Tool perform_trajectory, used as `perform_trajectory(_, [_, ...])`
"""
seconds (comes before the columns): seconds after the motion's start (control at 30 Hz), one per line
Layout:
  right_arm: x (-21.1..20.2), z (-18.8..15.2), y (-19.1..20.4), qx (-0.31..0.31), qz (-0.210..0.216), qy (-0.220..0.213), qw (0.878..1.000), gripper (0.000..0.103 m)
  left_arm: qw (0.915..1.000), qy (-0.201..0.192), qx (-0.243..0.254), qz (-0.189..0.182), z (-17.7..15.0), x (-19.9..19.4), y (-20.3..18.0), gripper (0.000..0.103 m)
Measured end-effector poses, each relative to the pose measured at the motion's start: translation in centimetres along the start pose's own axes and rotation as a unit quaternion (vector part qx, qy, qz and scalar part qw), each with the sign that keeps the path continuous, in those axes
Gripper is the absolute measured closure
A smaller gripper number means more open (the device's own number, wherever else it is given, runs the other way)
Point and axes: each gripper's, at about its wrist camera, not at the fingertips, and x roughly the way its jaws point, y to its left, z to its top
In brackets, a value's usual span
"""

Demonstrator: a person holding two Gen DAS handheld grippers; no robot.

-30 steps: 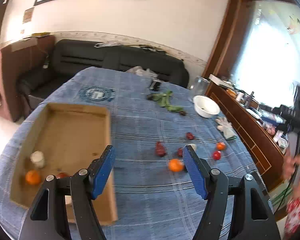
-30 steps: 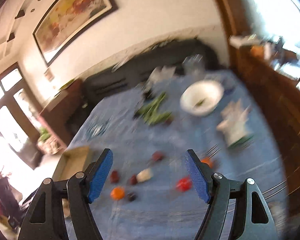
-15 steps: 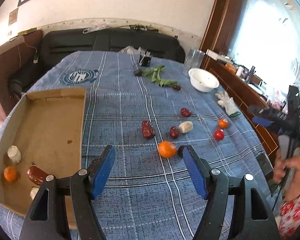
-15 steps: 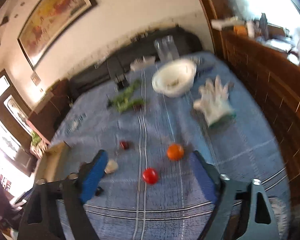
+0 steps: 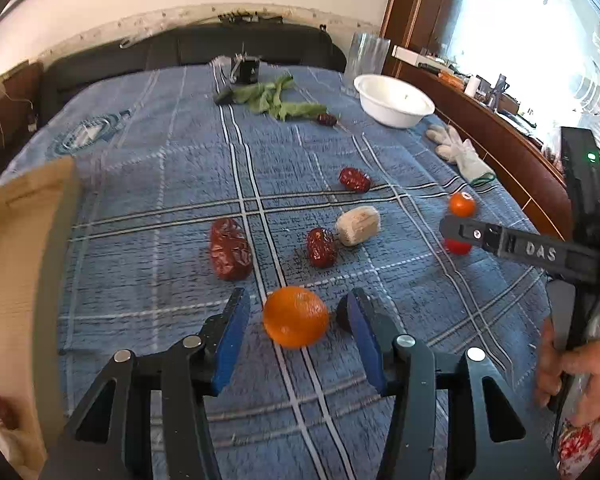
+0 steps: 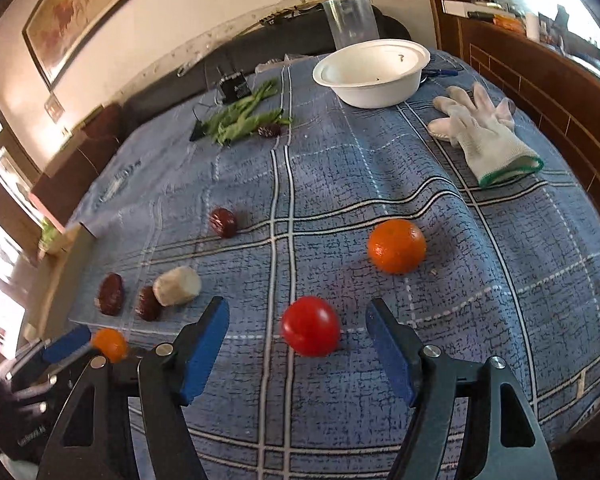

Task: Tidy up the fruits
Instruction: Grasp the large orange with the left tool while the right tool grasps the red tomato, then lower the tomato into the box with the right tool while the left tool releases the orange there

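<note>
My left gripper (image 5: 296,320) is open, its blue pads on either side of an orange mandarin (image 5: 296,316) on the blue checked tablecloth (image 5: 160,208). A dark fruit (image 5: 342,316) lies by its right pad. My right gripper (image 6: 298,332) is open around a red tomato (image 6: 310,330). A second mandarin (image 6: 396,246) lies just beyond it. Red dates (image 5: 230,248) (image 5: 321,247) (image 5: 355,179) and a pale root piece (image 5: 358,220) lie mid-table. The cardboard box (image 5: 16,264) stands at the left.
A white bowl (image 6: 374,72), a white glove (image 6: 484,136), green leaves (image 6: 244,120) with a date (image 6: 269,131) beside them, a clear container (image 6: 352,20) and a small black device (image 6: 232,86) are at the far end. A wooden cabinet runs along the right edge.
Both grippers have come down and forward over the table. The left now brackets the mandarin, the right now brackets the tomato. The box has slid to the left edge of view.
</note>
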Motion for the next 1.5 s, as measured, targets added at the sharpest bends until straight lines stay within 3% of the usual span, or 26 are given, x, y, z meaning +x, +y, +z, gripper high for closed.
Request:
perform_trajectory(0.13, [0.8, -0.1, 0.1, -0.006, -0.014, 0.002, 1.000, 0.034, 1.0000, 0.005, -0.002, 0.001, -0.1, 1.3, 0.3, 0.070])
perform_trajectory(0.2, [1.0, -0.1, 0.3, -0.016, -0.025, 0.000, 1.000, 0.043, 0.9999, 0.003, -0.012, -0.011, -0.1, 1.3, 0.7, 0.070])
perform_trajectory(0.27, [1.0, -0.3, 0.8, -0.031, -0.045, -0.003, 0.999, 0.062, 0.9997, -0.001, -0.017, -0.015, -0.3, 1.3, 0.9, 0.071])
perform_trajectory(0.33, [1.0, -0.6, 1.2, -0.040, -0.054, -0.006, 0.998, 0.068, 0.9998, -0.005, -0.018, -0.009, -0.3, 1.2, 0.9, 0.072])
perform_trajectory(0.57, [-0.2, -1.2, 2.4, -0.053, -0.037, -0.012, 0.998, 0.070, 0.9980, -0.043, -0.046, -0.011, -0.8, -2.7, 1.7, 0.072])
perform_trajectory(0.73, [-2.9, -1.1, 6.0, -0.080, 0.007, -0.032, 0.996, 0.070, 0.9945, -0.077, -0.071, -0.002, -2.1, -7.9, 3.7, 0.071])
perform_trajectory(0.87, [-4.7, -1.1, 11.7, -0.128, 0.063, -0.041, 0.989, 0.070, 0.9885, -0.107, -0.104, 0.023, -3.5, -11.7, 6.7, 0.071])
perform_trajectory(1.1, [-5.1, -1.2, 24.0, -0.224, 0.187, -0.031, 0.956, 0.069, 0.9722, -0.139, -0.154, 0.108, -5.5, -18.2, 12.6, 0.071])
perform_trajectory(1.23, [-3.0, -2.8, 29.3, -0.271, 0.231, -0.010, 0.934, 0.069, 0.9554, -0.160, -0.188, 0.162, -6.8, -21.7, 15.3, 0.071])
perform_trajectory(1.37, [-0.3, -5.4, 31.7, -0.299, 0.246, 0.022, 0.922, 0.069, 0.9423, -0.165, -0.218, 0.193, -7.3, -23.0, 17.0, 0.071])
perform_trajectory(1.5, [1.6, -6.9, 31.1, -0.283, 0.260, 0.041, 0.922, 0.069, 0.9367, -0.156, -0.232, 0.211, -6.8, -22.4, 17.6, 0.071])
